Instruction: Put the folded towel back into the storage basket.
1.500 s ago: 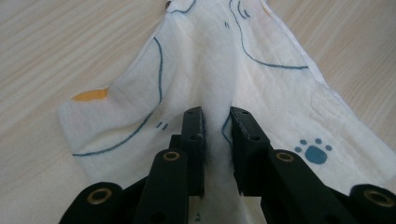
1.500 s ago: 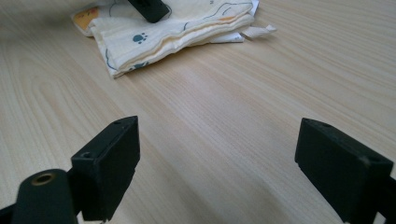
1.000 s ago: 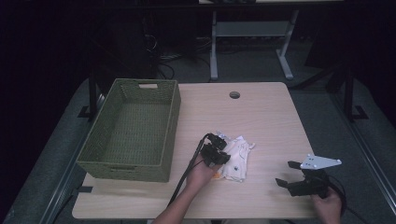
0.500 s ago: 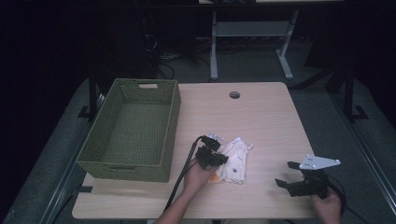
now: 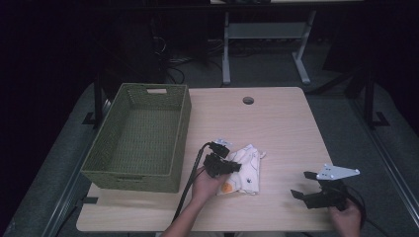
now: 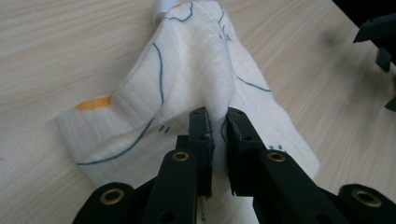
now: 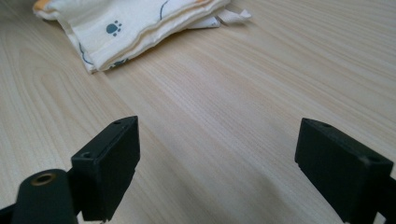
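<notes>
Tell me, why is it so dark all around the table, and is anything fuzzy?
High view: light falls on the table, the room behind is nearly black. Left gripper view: the cloth is sharp, the black jaws up close look soft. Right gripper view: the near jaws are blurry and the wood shines a little.

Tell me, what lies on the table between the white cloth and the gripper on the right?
Nothing: between the cloth and the right gripper there is bare wooden table, seen in the high view and the right gripper view.
</notes>
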A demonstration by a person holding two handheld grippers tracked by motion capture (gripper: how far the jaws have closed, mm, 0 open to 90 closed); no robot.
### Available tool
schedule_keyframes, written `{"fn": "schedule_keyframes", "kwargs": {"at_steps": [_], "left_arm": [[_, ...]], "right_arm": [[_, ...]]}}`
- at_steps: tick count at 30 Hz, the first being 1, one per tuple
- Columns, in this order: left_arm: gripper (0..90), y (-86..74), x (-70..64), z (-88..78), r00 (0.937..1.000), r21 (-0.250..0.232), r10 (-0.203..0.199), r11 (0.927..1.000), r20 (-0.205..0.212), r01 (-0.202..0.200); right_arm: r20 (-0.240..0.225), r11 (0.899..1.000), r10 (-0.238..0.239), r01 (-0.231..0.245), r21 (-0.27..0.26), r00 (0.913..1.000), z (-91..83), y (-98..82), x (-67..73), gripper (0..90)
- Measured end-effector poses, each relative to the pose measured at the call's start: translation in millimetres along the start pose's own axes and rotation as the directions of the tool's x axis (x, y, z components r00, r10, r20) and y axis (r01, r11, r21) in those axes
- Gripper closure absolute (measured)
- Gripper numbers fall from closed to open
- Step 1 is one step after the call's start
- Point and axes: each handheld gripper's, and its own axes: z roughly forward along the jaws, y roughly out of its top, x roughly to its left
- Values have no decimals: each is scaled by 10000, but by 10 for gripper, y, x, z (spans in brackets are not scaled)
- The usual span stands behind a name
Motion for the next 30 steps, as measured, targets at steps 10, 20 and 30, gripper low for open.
{"fn": "schedule_keyframes", "kwargs": {"at_steps": [10, 20, 30], "left_arm": [[829, 16, 5, -165, 9989, -374, -173, 9991, 443, 190], [829, 27, 1, -304, 9973, -529, -132, 9985, 728, 171], [828, 73, -30, -474, 9958, -697, -15, 9975, 916, 79]], "right_arm": [[8, 10000, 15, -15, 46, 10000, 15, 2, 10, 136], [45, 10000, 14, -14, 77, 10000, 16, -2, 7, 136], [74, 9999, 27, -28, 123, 10000, 20, -1, 6, 136]]}}
